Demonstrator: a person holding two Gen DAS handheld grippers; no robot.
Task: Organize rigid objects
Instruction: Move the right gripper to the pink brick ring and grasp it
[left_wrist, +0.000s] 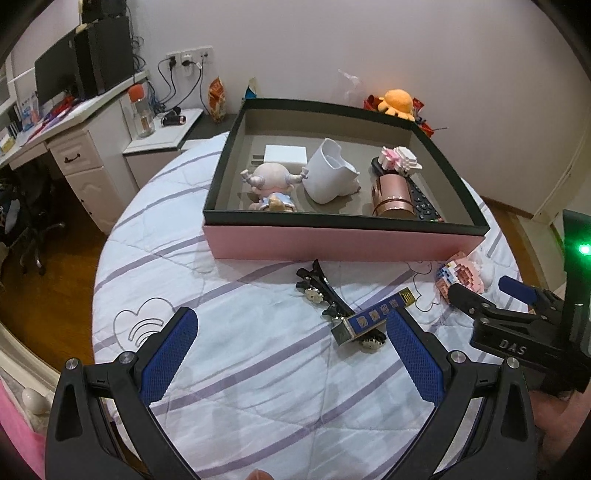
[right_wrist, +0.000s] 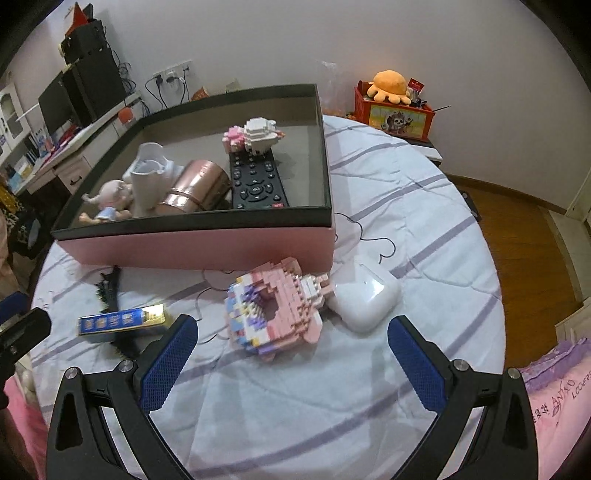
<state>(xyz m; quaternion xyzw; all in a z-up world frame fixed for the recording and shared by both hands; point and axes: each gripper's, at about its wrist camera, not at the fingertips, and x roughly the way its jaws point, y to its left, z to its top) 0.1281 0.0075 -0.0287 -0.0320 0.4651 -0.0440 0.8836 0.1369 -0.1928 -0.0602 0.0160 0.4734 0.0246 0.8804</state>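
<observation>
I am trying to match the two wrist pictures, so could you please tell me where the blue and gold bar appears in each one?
Left wrist view: the blue and gold bar lies right of centre, across a black hair clip.
Right wrist view: it lies at lower left, on the same clip.
Shared landmark: the pink box just behind it.

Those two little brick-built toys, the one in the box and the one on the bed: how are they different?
The boxed brick figure is mostly white and sits at the remote's far end inside the pink box. The loose brick figure is mostly pink, has a hollow centre, and lies beside the white case. Both are blocky builds.
</observation>
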